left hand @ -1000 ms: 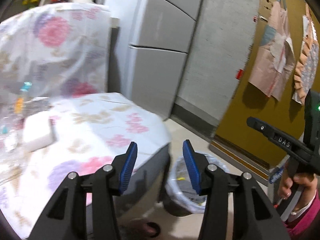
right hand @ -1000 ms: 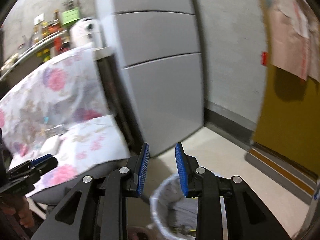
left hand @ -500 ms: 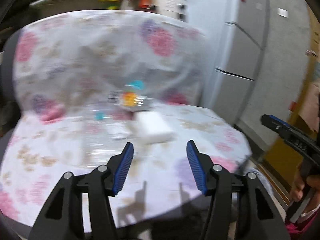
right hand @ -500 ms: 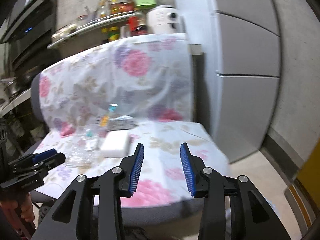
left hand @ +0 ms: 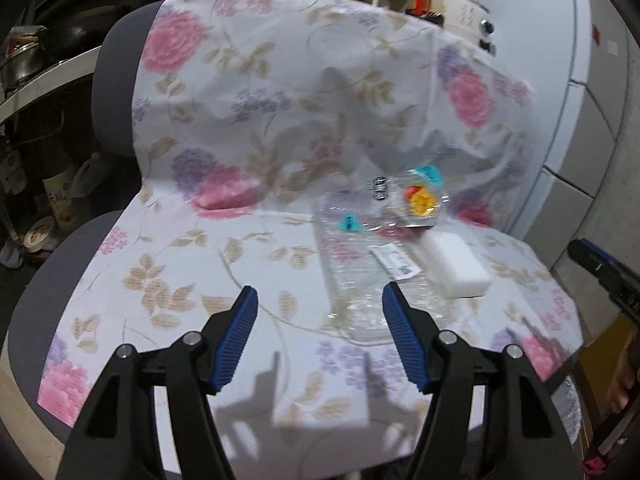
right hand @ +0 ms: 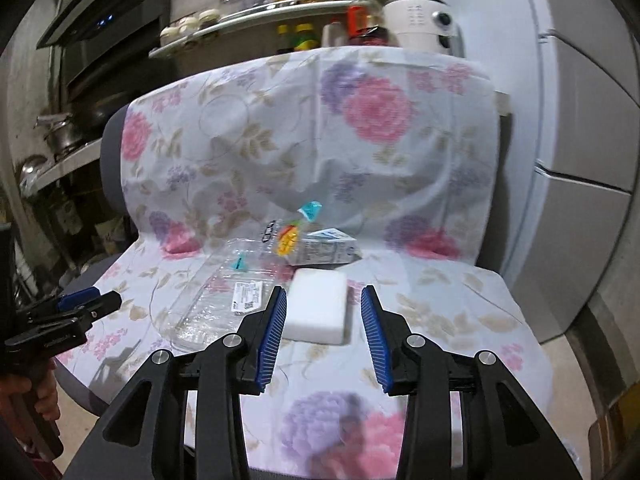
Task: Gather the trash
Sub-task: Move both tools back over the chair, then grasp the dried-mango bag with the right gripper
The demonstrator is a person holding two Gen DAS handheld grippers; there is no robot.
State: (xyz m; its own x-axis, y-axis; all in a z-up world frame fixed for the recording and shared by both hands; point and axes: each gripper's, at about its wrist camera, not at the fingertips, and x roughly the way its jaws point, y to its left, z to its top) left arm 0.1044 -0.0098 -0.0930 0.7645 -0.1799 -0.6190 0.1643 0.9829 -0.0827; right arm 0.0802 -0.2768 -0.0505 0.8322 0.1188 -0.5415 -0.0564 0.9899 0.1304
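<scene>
Draped over a chair (right hand: pixel 440 304) is a floral cloth (left hand: pixel 168 264), on whose seat the trash is gathered: a clear plastic tray (right hand: pixel 216 304), a white block (right hand: pixel 318 306) just beside it, a small carton (right hand: pixel 326 252) behind, and a crinkled clear wrapper (left hand: pixel 416 200) with orange print (its contents cannot be made out). Both grippers are held above the seat's front edge with nothing between the pads. The left gripper (left hand: pixel 320 340) is seen with its jaws opening wide, while the right gripper (right hand: pixel 323 334) is held partly open, the block framed just beyond it.
</scene>
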